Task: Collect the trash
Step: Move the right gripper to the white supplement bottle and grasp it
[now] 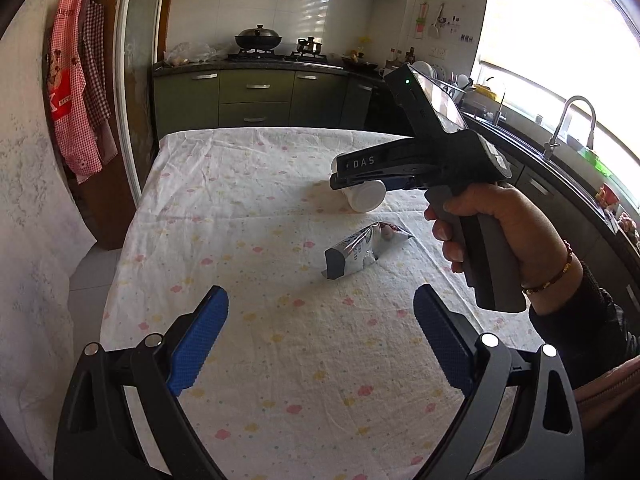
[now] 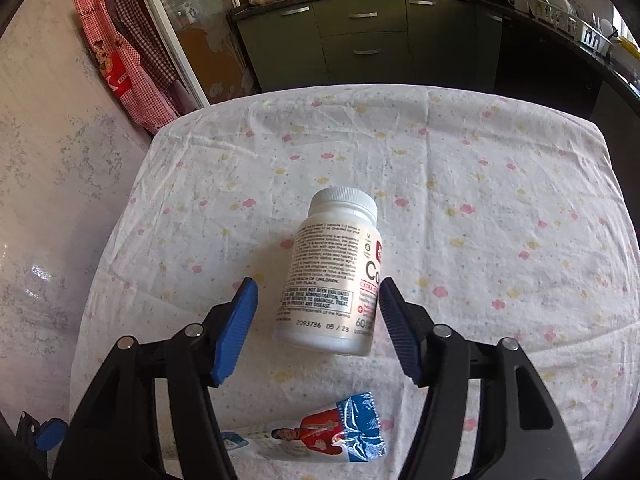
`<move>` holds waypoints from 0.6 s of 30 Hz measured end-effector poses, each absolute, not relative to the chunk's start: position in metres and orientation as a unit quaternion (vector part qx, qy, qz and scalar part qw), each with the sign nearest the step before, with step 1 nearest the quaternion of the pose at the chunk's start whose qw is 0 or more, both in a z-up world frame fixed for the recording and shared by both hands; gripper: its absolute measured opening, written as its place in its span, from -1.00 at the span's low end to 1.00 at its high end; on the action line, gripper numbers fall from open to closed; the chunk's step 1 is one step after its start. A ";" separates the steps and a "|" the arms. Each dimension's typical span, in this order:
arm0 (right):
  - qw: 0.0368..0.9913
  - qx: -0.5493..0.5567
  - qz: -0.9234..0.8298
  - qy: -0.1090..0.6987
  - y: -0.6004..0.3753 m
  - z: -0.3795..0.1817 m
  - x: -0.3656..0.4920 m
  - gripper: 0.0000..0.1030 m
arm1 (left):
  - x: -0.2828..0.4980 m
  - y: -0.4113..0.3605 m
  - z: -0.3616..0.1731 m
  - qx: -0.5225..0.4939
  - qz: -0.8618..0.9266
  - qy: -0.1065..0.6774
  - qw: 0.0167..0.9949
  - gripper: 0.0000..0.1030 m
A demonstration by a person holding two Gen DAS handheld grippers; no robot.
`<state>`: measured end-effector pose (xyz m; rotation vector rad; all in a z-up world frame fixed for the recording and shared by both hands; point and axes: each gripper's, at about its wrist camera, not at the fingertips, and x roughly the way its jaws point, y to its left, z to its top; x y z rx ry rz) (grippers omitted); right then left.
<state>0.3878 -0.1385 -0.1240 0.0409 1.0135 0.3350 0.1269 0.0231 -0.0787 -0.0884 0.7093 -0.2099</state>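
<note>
The left gripper (image 1: 320, 336) sits nearest the lens, jaws wide apart over bare tablecloth (image 1: 248, 208) with nothing between them and open room all round. The right gripper (image 2: 318, 320), held in a hand (image 1: 508, 232), has its jaws apart on either side of a white pill bottle (image 2: 332, 276); the pads stand just clear of it. The bottle lies on its side near the table's middle, long axis running away from the right camera, cap at the far end, well clear of every edge. A foil wrapper (image 1: 360, 250) lies flat just nearer the person. Beyond the table's far edge stand green kitchen cabinets (image 1: 256, 96); aprons (image 1: 76, 92) hang at left.
</note>
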 end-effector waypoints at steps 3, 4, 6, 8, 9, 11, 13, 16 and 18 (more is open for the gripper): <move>0.859 0.015 0.156 0.487 -0.138 -0.128 0.390 -0.06 | 0.127 0.022 -0.080 -0.044 -0.104 0.348 0.931 0.80; 0.859 0.016 0.156 0.487 -0.140 -0.129 0.391 -0.10 | 0.127 0.021 -0.080 -0.044 -0.105 0.349 0.930 0.80; 0.858 0.020 0.160 0.487 -0.142 -0.129 0.390 -0.12 | 0.128 0.019 -0.081 -0.042 -0.106 0.350 0.930 0.80; 0.858 0.025 0.164 0.486 -0.145 -0.127 0.388 -0.12 | 0.128 0.018 -0.081 -0.041 -0.107 0.352 0.929 0.80; 0.858 0.028 0.166 0.485 -0.148 -0.126 0.387 -0.12 | 0.128 0.017 -0.082 -0.041 -0.107 0.353 0.929 0.80; 0.859 0.032 0.168 0.483 -0.152 -0.123 0.384 -0.13 | 0.129 0.016 -0.082 -0.040 -0.108 0.354 0.928 0.80; 0.860 0.036 0.171 0.480 -0.155 -0.119 0.381 -0.13 | 0.130 0.014 -0.081 -0.039 -0.110 0.354 0.928 0.80; 0.861 0.040 0.176 0.475 -0.160 -0.114 0.375 -0.13 | 0.131 0.009 -0.081 -0.035 -0.113 0.356 0.927 0.80; 0.863 0.046 0.181 0.470 -0.166 -0.110 0.369 -0.13 | 0.131 0.007 -0.081 -0.032 -0.115 0.356 0.927 0.80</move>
